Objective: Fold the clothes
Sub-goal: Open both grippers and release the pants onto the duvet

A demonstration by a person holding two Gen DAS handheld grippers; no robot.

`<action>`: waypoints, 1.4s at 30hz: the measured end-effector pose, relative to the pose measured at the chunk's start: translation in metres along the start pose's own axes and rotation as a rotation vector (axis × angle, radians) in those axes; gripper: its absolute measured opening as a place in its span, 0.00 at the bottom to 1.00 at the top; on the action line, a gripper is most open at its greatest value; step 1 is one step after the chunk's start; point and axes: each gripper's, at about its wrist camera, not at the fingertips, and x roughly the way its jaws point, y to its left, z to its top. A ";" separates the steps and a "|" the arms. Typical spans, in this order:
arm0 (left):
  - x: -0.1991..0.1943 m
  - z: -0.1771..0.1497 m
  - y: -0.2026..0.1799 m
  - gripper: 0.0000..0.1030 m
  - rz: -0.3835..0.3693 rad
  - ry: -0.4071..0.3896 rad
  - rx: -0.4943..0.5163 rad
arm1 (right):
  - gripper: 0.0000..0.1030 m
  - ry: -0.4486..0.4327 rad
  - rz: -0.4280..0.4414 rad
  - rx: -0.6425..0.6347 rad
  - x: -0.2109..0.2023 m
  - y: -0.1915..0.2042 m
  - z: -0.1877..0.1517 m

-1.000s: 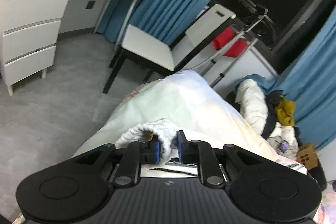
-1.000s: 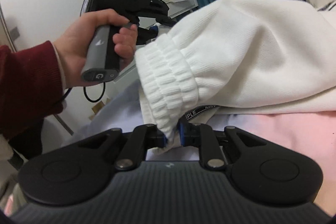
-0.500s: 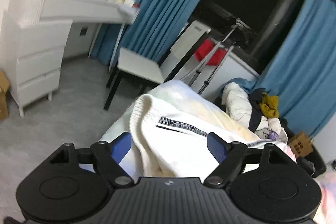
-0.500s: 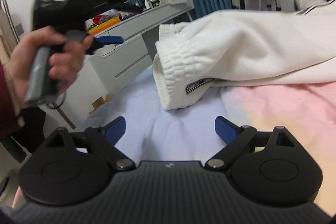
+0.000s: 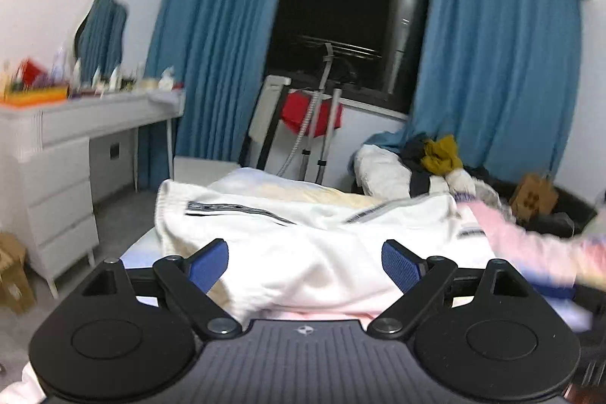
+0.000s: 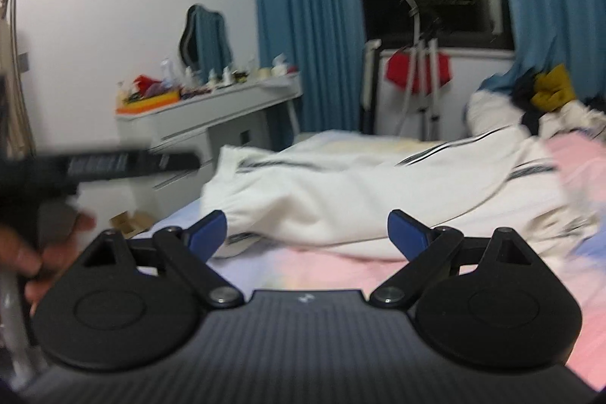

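A white garment [image 5: 303,252] with dark striped trim lies crumpled across the bed [image 6: 303,271], its ribbed cuff end toward the left edge, on a pastel sheet of pink, blue and yellow. The left hand-held gripper [image 5: 305,262] hangs just short of it with blue pads spread wide, the jaws opening a little more and nothing clamped between them. The right hand-held gripper [image 6: 306,230] stands equally wide and empty, the cloth lying beyond its fingertips. Only the right wrist view shows the person's left hand [image 6: 34,252], blurred at the left edge, with the dark body of the other tool above it. Only the left wrist view shows a cardboard box [image 5: 534,194] at the far right. Both show the white dresser [image 5: 57,154], blue curtains [image 5: 219,36], a dark window and a pile of clothes [image 5: 424,165].
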 end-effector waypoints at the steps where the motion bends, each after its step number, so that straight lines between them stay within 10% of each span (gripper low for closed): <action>1: -0.002 -0.005 -0.015 0.87 -0.005 -0.002 0.018 | 0.91 -0.012 -0.015 -0.006 -0.006 -0.009 0.003; 21: 0.055 -0.093 -0.115 0.89 -0.226 0.115 0.179 | 0.91 -0.144 -0.255 0.147 -0.053 -0.126 -0.011; 35: 0.266 -0.045 -0.226 0.94 -0.273 0.104 0.440 | 0.91 -0.069 -0.326 0.266 -0.050 -0.175 -0.034; 42: 0.382 -0.047 -0.273 0.87 -0.161 0.194 0.457 | 0.90 -0.040 -0.360 0.321 -0.024 -0.208 -0.050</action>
